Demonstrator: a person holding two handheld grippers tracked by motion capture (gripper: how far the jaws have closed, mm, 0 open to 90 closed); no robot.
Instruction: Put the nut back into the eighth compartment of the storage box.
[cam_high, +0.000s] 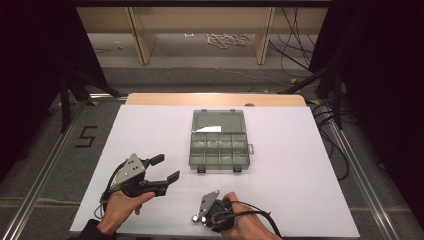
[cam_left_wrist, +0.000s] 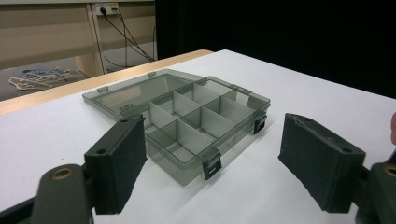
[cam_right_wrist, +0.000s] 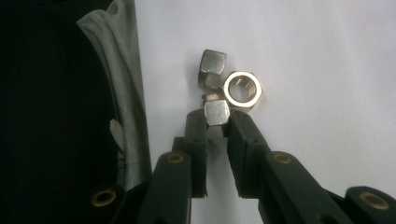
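Note:
Three shiny metal hex nuts lie close together on the white sheet near the table's front edge. In the right gripper view, my right gripper (cam_right_wrist: 217, 122) points down at them and is shut on the nearest nut (cam_right_wrist: 216, 112), with both pads against its sides. A second nut (cam_right_wrist: 241, 89) lies flat just beyond it, and a third (cam_right_wrist: 212, 63) stands on edge. In the high view the right gripper (cam_high: 200, 216) sits at the bottom centre. My left gripper (cam_high: 169, 166) is held open and empty at the front left, aimed at the grey clear compartment box (cam_left_wrist: 177, 168).
The compartment box (cam_high: 191, 155) rests mid-table with its lid folded back and its compartments empty. The white sheet (cam_high: 300, 165) covers the table, and a wooden edge (cam_high: 215, 99) shows at the back. Grey fabric (cam_right_wrist: 121, 70) lies at the left of the right gripper view.

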